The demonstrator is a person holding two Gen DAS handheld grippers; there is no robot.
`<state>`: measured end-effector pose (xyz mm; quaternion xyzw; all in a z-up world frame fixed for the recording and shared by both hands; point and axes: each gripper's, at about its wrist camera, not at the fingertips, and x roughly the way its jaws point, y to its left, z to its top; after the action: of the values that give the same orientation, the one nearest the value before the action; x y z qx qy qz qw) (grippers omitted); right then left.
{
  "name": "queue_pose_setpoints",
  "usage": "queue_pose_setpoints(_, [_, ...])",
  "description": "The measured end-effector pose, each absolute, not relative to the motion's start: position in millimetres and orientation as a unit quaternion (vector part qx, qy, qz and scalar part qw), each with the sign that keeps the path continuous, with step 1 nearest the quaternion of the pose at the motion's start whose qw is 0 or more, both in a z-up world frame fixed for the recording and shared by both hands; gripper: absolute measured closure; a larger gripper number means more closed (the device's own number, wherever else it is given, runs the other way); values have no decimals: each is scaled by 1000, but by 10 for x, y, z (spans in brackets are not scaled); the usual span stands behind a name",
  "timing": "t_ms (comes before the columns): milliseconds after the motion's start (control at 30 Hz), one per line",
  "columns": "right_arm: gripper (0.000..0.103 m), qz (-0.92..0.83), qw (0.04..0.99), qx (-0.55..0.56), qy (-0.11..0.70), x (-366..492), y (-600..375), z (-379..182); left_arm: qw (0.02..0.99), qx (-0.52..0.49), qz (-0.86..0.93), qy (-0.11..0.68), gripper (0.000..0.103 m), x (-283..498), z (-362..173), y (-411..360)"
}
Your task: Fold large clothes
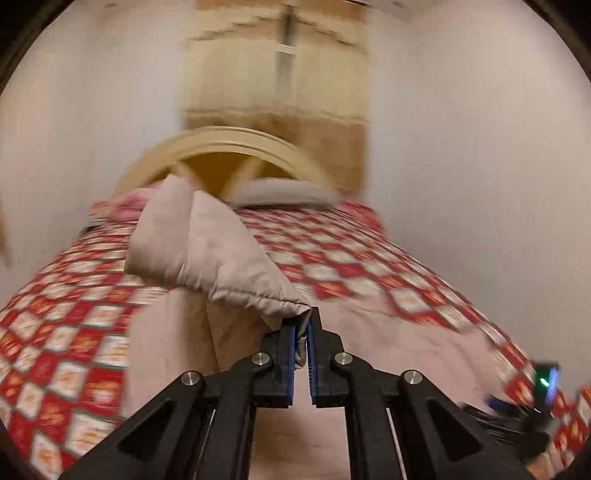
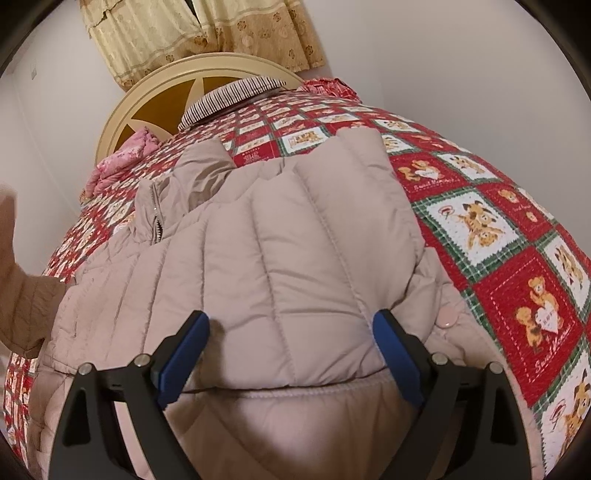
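Observation:
A beige quilted jacket (image 2: 295, 240) lies spread on the bed, with one padded part folded across its body. Its zipper (image 2: 157, 218) shows at the upper left. My right gripper (image 2: 290, 321) hovers open just over the folded part, a blue pad on either side and neither pressing. In the blurred left wrist view, my left gripper (image 1: 301, 321) is shut on the gathered cuff of a jacket sleeve (image 1: 207, 251). The sleeve is lifted off the bed and stretches away toward the headboard.
The bed carries a red, white and green bear-print quilt (image 2: 517, 258). A striped pillow (image 2: 236, 94), a pink cloth (image 2: 122, 158) and a round cream headboard (image 2: 147, 92) are at the far end, under yellow curtains (image 2: 207, 33). White walls flank the bed.

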<state>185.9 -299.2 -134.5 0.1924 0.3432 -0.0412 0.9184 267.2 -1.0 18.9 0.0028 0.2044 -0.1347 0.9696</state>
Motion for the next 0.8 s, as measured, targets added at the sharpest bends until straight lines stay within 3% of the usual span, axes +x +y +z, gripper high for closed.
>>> queue_pose_setpoints(300, [11, -26, 917, 224, 329, 1816, -3077, -1357, 914, 70, -211, 339, 97, 2719, -896, -1204])
queue_pose_setpoints(433, [11, -22, 916, 232, 326, 1810, -3099, -1363, 876, 170, -201, 405, 96, 2581, -1242, -1410])
queue_pose_setpoints(567, [11, -21, 916, 235, 325, 1803, -3102, -1363, 875, 174, -194, 409, 96, 2292, -1124, -1251])
queue_pose_setpoints(800, [11, -23, 917, 242, 317, 1769, -3120, -1353, 902, 42, -143, 405, 95, 1876, -1018, -248])
